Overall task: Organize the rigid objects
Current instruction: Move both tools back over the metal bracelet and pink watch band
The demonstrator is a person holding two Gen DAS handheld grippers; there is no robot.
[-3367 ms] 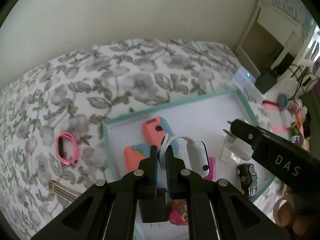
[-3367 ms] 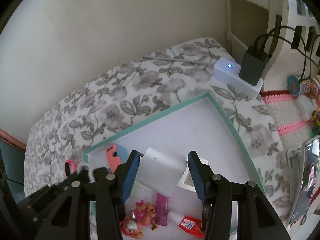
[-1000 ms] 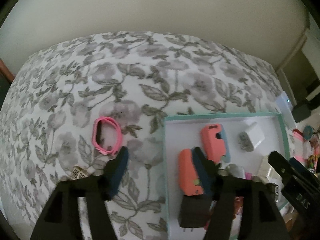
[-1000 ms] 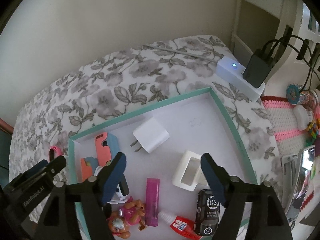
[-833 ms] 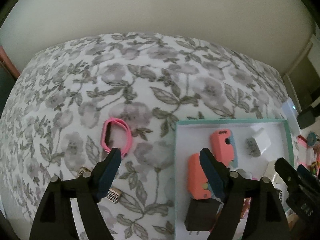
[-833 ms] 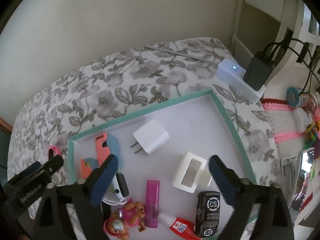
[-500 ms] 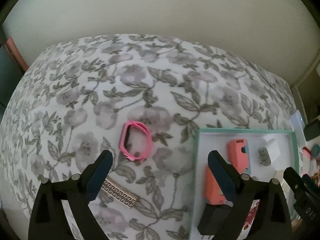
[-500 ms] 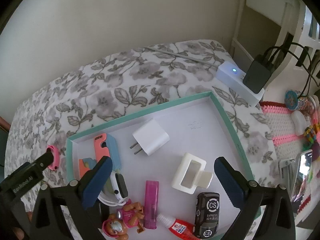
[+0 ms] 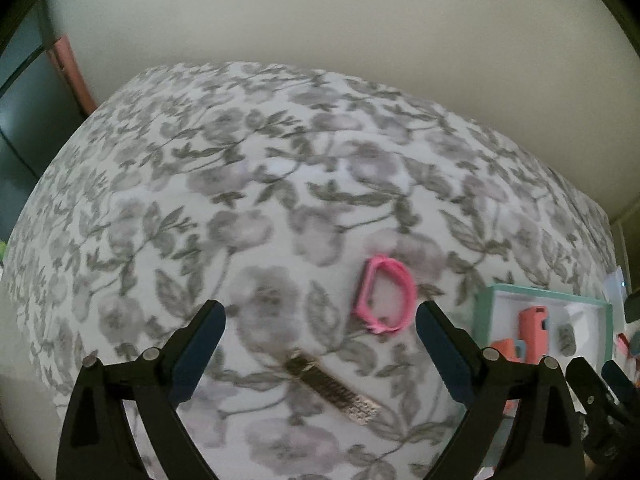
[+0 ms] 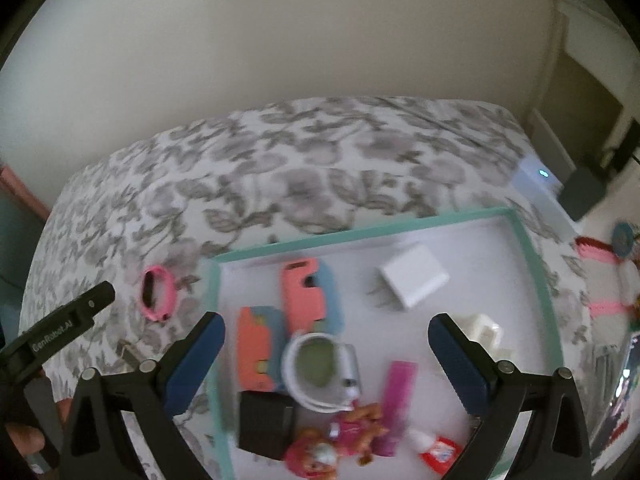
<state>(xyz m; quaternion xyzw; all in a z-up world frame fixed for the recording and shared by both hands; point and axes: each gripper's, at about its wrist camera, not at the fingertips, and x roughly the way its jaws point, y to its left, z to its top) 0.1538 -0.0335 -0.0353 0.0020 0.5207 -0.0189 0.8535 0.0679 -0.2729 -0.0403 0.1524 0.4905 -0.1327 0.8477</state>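
Observation:
My left gripper [image 9: 318, 326] hangs open and empty over the floral cloth. A pink wristband [image 9: 385, 300] lies just inside its right finger, and a patterned gold bar [image 9: 332, 388] lies below between the fingers. My right gripper [image 10: 326, 340] is open and empty above the teal-rimmed tray [image 10: 538, 276]. In the tray lie two coral-and-blue cases [image 10: 300, 292], a white charger plug [image 10: 414, 280], a white watch with a green face [image 10: 320, 364], a black adapter [image 10: 264, 424], a pink stick [image 10: 396, 396], a toy figure [image 10: 340, 436] and a white holder [image 10: 484, 332].
A white box with a lit dot [image 10: 538, 180] and a dark adapter [image 10: 582, 192] sit past the tray's far right corner. Pink crochet and small trinkets [image 10: 600, 256] crowd the right edge. The wall runs close behind the bed. The left gripper's arm [image 10: 56, 332] crosses the right wrist view's left side.
Both grippers opened wider and moved left over the cloth. The wristband and gold bar now lie between the left fingers; the tray has slid to that view's right edge.

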